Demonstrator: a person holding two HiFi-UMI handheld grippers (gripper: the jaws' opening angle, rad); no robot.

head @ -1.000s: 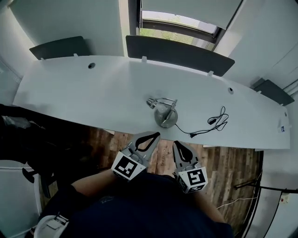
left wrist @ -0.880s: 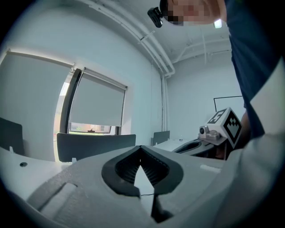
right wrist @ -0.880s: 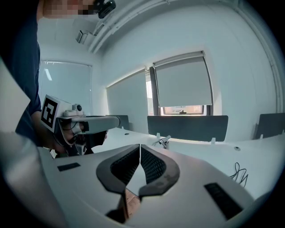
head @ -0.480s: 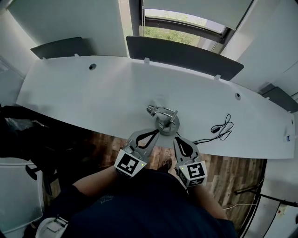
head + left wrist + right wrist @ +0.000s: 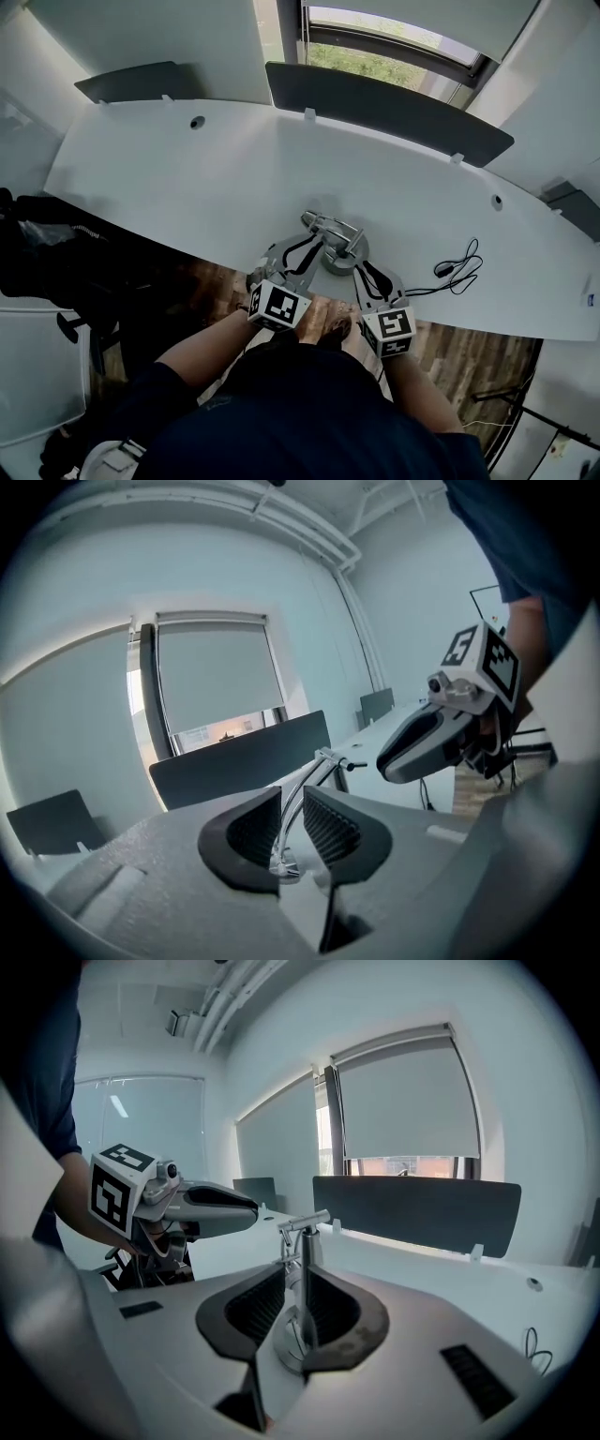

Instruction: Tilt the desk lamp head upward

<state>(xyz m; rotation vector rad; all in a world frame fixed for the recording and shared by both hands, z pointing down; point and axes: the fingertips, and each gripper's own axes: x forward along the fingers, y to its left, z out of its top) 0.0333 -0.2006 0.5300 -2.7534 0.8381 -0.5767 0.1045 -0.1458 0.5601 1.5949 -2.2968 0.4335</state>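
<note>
**Both grippers at the lamp, jaws opening**

Near the front edge of the long white curved desk [image 5: 187, 187]: a small silver metal desk lamp [image 5: 343, 257] on a round base, standing upright. Small lamp head [image 5: 308, 219] out to the left of the base, carried on a thin chrome arm [image 5: 330, 225] from the top of a short upright post [image 5: 305, 1269].

Left gripper [image 5: 307, 246], grey with ribbed black pads: reaching in over the desk edge, jaws opening, the chrome arm running between them. A sliver of space seen on either side of the arm in the left gripper view, so loosened rather than clamped.

Right gripper [image 5: 364, 270], same build: just beside the base on its right, jaws opening, the upright post standing between the pads with the round base below. Post close against the right-hand pad in the right gripper view; contact impossible to confirm. No firm grasp shown.

Thin black cable [image 5: 459, 267] lying in loose loops on the desk to the right of the lamp, well apart from both grippers. Dark grey divider panels [image 5: 384, 108] along the far edge of the desk, a window [image 5: 394, 52] behind them. Wood-plank floor [image 5: 216, 281] below the near edge.
</note>
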